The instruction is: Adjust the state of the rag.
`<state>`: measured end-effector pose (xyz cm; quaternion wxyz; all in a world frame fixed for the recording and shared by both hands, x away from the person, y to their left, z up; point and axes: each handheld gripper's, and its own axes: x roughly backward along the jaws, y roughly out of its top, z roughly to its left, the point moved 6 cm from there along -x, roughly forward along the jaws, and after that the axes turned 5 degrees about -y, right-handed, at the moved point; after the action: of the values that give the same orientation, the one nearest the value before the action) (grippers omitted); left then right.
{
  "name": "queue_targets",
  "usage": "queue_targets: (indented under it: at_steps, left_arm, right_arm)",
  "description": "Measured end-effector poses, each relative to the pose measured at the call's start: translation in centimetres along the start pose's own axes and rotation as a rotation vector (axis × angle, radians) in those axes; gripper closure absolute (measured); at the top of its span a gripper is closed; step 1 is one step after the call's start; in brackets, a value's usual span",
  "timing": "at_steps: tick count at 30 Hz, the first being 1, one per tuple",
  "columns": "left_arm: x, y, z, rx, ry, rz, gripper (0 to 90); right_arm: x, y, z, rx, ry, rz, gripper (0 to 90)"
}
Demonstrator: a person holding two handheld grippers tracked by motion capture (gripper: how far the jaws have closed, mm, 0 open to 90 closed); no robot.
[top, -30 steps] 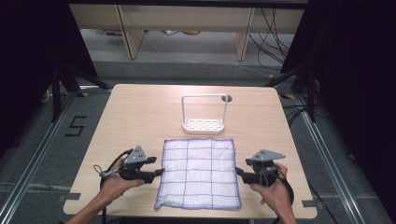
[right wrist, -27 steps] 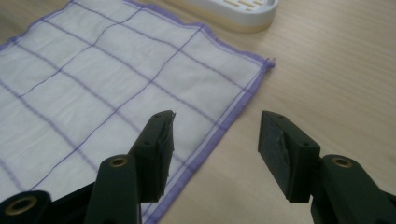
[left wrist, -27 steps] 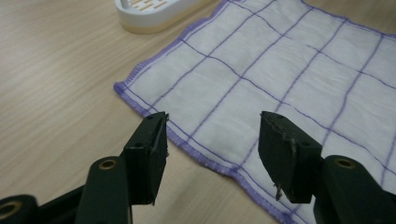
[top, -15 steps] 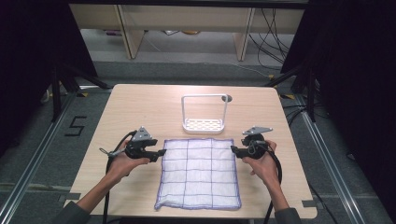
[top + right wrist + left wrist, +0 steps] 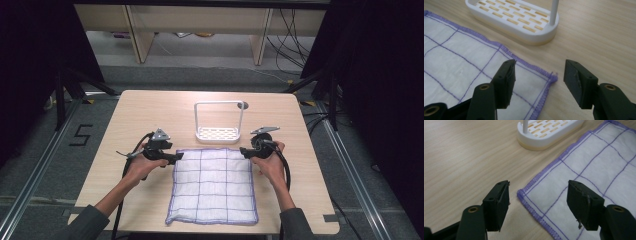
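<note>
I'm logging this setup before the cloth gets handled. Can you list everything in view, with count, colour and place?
Cloth: one, white with a purple grid and purple hem, flat on the near middle of the table.
Rack: one, white, slotted base with a tall loop handle, just beyond the cloth's far edge.
Table: one, light wood, carrying the cloth and rack.
Shelving: pale wood, on the floor beyond the table.
Floor cables: several, dark, far right.
Left gripper: one, black, fingers open astride the cloth's far left corner.
Right gripper: one, black, fingers open astride the far right corner.
Hands: two, holding the grippers.
</note>
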<state>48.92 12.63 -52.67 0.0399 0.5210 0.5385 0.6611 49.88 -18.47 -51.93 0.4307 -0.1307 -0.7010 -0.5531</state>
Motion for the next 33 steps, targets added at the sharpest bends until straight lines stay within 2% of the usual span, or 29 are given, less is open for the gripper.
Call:
queue_targets:
  at_steps: [1,2,3,6,8,9,10,12,13,14,17,20,25,27,29,30,33]
  left_arm:
    - [0.0,0.0,0.0,0.000,0.000,0.000,32.8]
    - [-0.3,0.2,0.2,0.007,0.006,0.007,32.5]
    - [-0.5,0.3,0.4,0.009,0.007,0.003,32.4]
    - [-1.0,0.5,1.0,0.005,0.030,0.013,32.4]
    - [-1.3,0.4,1.2,0.019,0.022,0.017,32.9]
    - [-1.3,0.4,1.2,0.019,0.022,0.017,32.9]
    - [-1.4,0.4,1.3,0.014,0.017,0.025,33.0]
    - [-1.5,0.1,1.7,0.020,0.025,0.038,32.9]
    - [-1.6,0.1,1.8,0.027,0.032,0.033,32.6]
    - [-1.5,0.1,1.9,0.033,0.033,0.032,32.5]
    - [-1.6,0.1,1.9,0.031,0.038,0.039,32.4]
    - [-2.0,-0.1,1.6,0.028,0.034,0.050,32.2]
    - [-3.0,-0.5,1.2,-0.004,0.039,0.090,30.7]
    - [-3.1,-0.6,1.1,-0.005,0.040,0.091,31.1]
    - [-3.4,-0.9,1.0,-0.009,0.035,0.094,31.7]
    - [-3.4,-0.9,1.0,-0.008,0.035,0.091,31.6]
    - [-3.4,-0.9,1.0,-0.009,0.033,0.090,31.8]
  right_arm:
    - [-0.2,0.1,0.0,0.007,-0.002,-0.002,43.6]
    - [-0.5,0.3,-0.2,0.036,-0.002,-0.011,43.6]
    - [-0.5,0.4,0.0,0.007,-0.013,0.000,43.7]
    - [-0.9,0.6,-0.1,0.028,-0.010,-0.008,44.2]
    - [-1.1,0.6,-0.2,0.025,-0.013,-0.001,44.5]
    - [-1.1,0.6,-0.2,0.025,-0.013,-0.001,44.5]
    - [-1.3,0.3,-0.4,0.027,-0.035,0.010,44.6]
    - [-1.5,0.3,-0.7,0.030,-0.033,0.017,44.5]
    - [-1.5,0.1,-0.6,0.011,-0.032,0.031,44.5]
    - [-1.7,0.1,-0.9,0.030,-0.035,0.013,44.5]
    - [-1.7,0.0,-0.9,0.014,-0.039,0.019,44.7]
    - [-1.7,-0.1,-1.0,0.035,-0.046,0.026,44.7]
    - [-2.1,-0.3,-0.7,0.035,-0.044,0.049,44.7]
    - [-2.0,-0.4,-0.5,0.021,-0.047,0.063,44.6]
    - [-2.2,-0.3,-0.8,0.038,-0.048,0.051,44.5]
    - [-2.2,-0.4,-0.7,0.024,-0.050,0.056,44.4]
    - [-2.2,-0.5,-0.9,0.024,-0.056,0.057,44.3]
